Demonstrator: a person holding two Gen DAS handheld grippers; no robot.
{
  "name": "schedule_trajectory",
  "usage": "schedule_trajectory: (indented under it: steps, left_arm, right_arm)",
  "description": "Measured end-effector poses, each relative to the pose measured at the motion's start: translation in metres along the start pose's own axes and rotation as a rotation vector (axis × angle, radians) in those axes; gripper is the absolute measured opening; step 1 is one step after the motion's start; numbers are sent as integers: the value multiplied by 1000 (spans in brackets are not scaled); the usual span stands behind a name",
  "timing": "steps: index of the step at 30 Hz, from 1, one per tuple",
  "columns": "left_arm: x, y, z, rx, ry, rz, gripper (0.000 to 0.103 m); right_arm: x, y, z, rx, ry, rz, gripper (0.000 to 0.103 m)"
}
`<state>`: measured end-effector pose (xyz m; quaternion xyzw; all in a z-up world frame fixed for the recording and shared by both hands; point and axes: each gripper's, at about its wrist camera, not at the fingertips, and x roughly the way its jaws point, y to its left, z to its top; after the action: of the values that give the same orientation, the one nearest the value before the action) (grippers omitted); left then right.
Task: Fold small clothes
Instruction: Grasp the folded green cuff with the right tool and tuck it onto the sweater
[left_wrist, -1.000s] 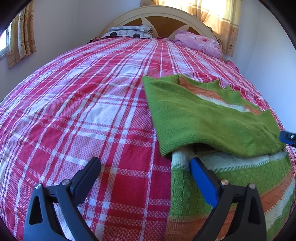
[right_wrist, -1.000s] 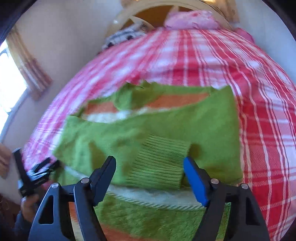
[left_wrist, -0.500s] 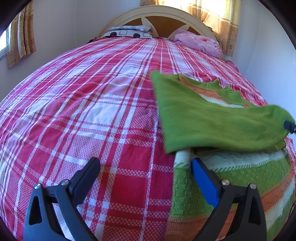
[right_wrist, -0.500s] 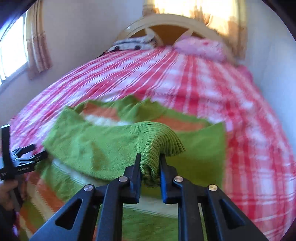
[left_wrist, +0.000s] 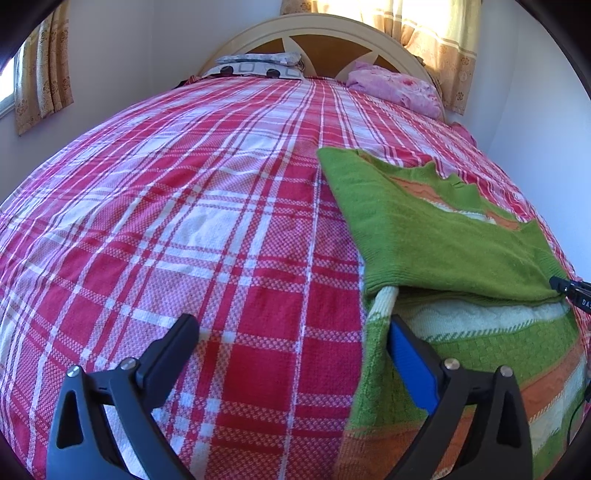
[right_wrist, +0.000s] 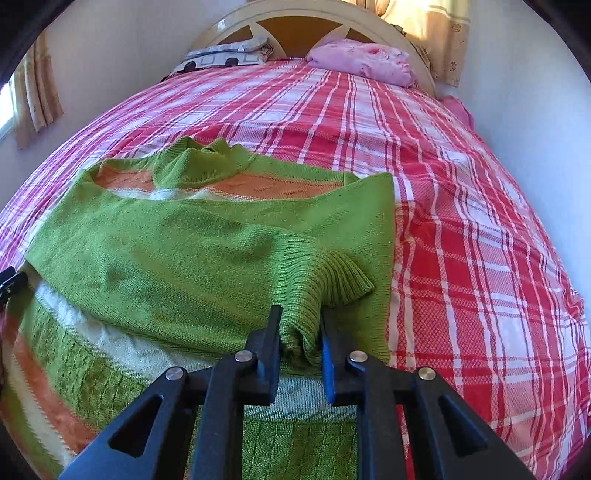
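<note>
Right tongs (right_wrist: 300, 332) have just been closing and now clench the green sweater's (right_wrist: 207, 258) ribbed sleeve cuff (right_wrist: 332, 280), lifting it for refolding; left tongs (left_wrist: 291, 343) hang released above the bed (left_wrist: 184, 221).

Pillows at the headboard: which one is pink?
The right-hand pillow, plain pink with a faint floral print. The left pillow is whitish with dark dots and squares.

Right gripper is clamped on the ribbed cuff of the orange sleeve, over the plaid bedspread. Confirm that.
Not quite: the sleeve is green, not orange. The right wrist view shows the right gripper shut on the ribbed cuff of the green sleeve, over the plaid bedspread. Orange appears only in the sweater's stripes.
</note>
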<state>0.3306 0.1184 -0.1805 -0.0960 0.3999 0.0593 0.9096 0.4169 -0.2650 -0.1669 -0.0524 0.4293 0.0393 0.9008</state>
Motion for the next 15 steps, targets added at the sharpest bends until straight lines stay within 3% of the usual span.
schedule_trajectory:
  steps: [1, 2, 4, 8, 10, 12, 15]
  left_arm:
    - [-4, 0, 0, -5, -14, -1, 102]
    - [-9, -1, 2, -4, -31, -11, 102]
    - [-21, -3, 9, 1, -56, -25, 102]
    - [-34, -7, 28, -8, -123, -45, 103]
    - [-23, -18, 38, 28, -98, -21, 103]
    - [-8, -31, 43, 75, -82, 9, 103]
    - [14, -37, 46, 105, -42, 94, 103]
  right_arm:
    - [-2, 0, 1, 0, -7, 0, 24]
    - [-4, -2, 2, 0, -5, -7, 43]
    - [-12, -4, 3, 1, -9, -20, 69]
    - [-37, 9, 5, -40, -82, -9, 70]
    - [-45, 24, 8, -54, -120, 129, 70]
    - [-42, 38, 10, -72, -112, 234, 70]
    - [-17, 53, 10, -96, -48, 211, 70]
